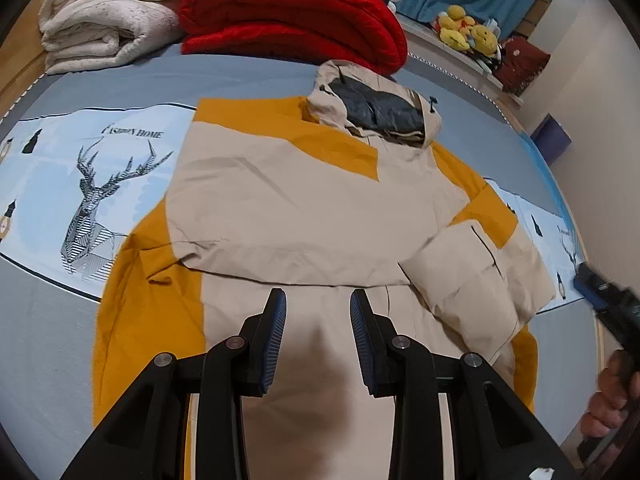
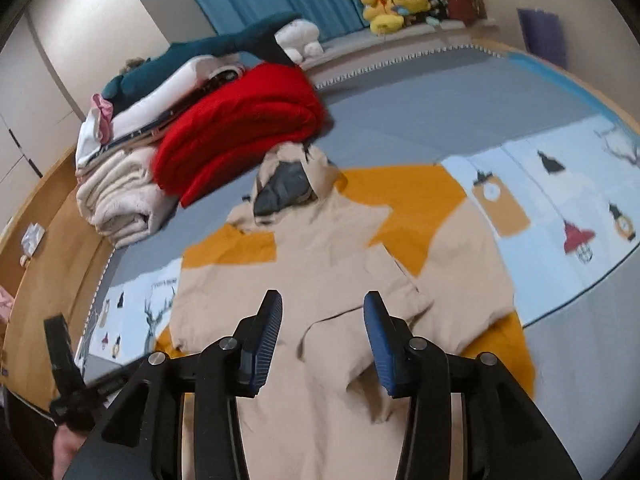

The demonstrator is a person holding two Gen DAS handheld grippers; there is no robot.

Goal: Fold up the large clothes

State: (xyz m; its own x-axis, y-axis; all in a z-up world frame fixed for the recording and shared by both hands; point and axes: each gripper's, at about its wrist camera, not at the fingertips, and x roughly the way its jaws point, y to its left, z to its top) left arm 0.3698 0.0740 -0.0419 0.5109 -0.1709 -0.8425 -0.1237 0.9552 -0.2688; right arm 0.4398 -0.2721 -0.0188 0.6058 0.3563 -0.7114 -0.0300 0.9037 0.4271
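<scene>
A beige and mustard hooded jacket [image 1: 288, 208] lies flat on the bed, hood with dark lining [image 1: 380, 108] at the far end, both sleeves folded in over the body. My left gripper [image 1: 318, 300] is open and empty just above the jacket's lower middle. My right gripper [image 2: 323, 304] is open and empty above the jacket [image 2: 320, 240] near the folded right sleeve [image 2: 360, 344]. The right gripper also shows at the right edge of the left wrist view [image 1: 604, 288].
A folded red blanket [image 1: 292, 12] and folded cream blankets [image 1: 104, 20] are stacked behind the hood. The bed sheet [image 1: 80, 184] has a deer print. Plush toys [image 2: 396, 4] sit on a ledge by the blue curtain. A wooden bed frame [image 2: 48, 248] runs along the left.
</scene>
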